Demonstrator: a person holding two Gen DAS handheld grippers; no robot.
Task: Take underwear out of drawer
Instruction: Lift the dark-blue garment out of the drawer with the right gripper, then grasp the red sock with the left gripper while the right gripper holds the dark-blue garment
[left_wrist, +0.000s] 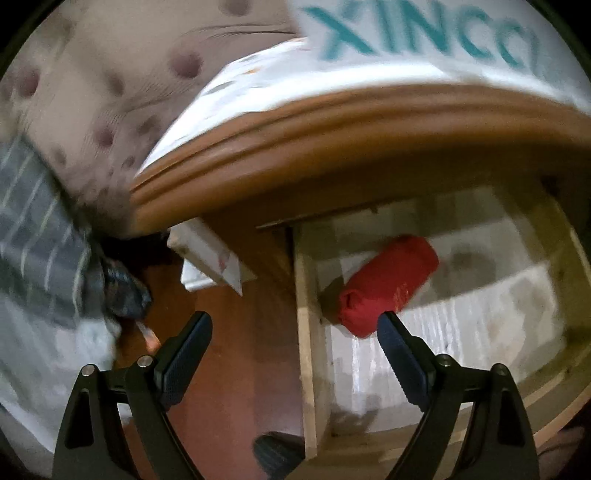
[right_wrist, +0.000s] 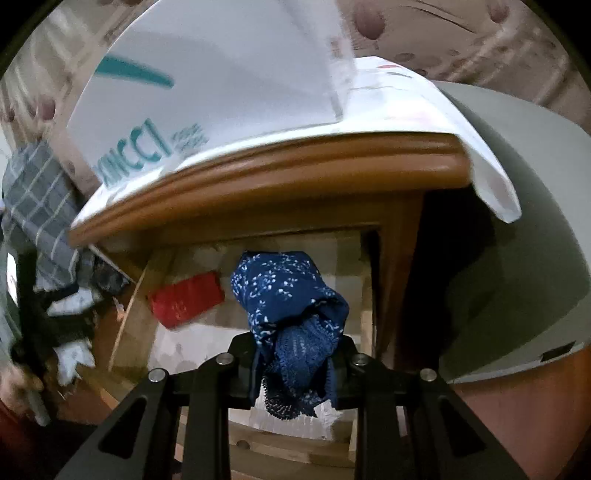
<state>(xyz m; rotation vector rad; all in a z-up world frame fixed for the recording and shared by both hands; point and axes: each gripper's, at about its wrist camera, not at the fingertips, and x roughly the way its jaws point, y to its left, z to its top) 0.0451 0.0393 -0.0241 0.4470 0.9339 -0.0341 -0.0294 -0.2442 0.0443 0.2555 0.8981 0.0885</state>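
The right gripper (right_wrist: 295, 354) has the blue underwear (right_wrist: 291, 317), jaws drawn narrow and clamped on the bunched cloth, white-flecked fabric bulging above the fingers and a lacy edge hanging below. It hangs over the open drawer (right_wrist: 136, 295), clear of the drawer floor as far as I can tell, under the moulded wooden top of the nightstand (right_wrist: 295, 173). So one piece is up and, by the look of it, on its way out, though not yet clear of the drawer.

Over on the other side, the left gripper (left_wrist: 295, 332) stands with its fingers spread wide and nothing between them. It points down at the drawer's near side wall (left_wrist: 306, 332), one fingertip over the reddish floor (left_wrist: 240, 332) outside, the other just at the near end of the red underwear (left_wrist: 384, 284). That red roll lies on the pale drawer bottom, untouched, toward the left side of the drawer.

My read: roughly halfway. Blue is gripped and lifted; red is left, and the open left hand looks well placed to go for it. On the nightstand sits a white box (right_wrist: 207, 81) with teal lettering; checked fabric (left_wrist: 40, 240) hangs off to the left.
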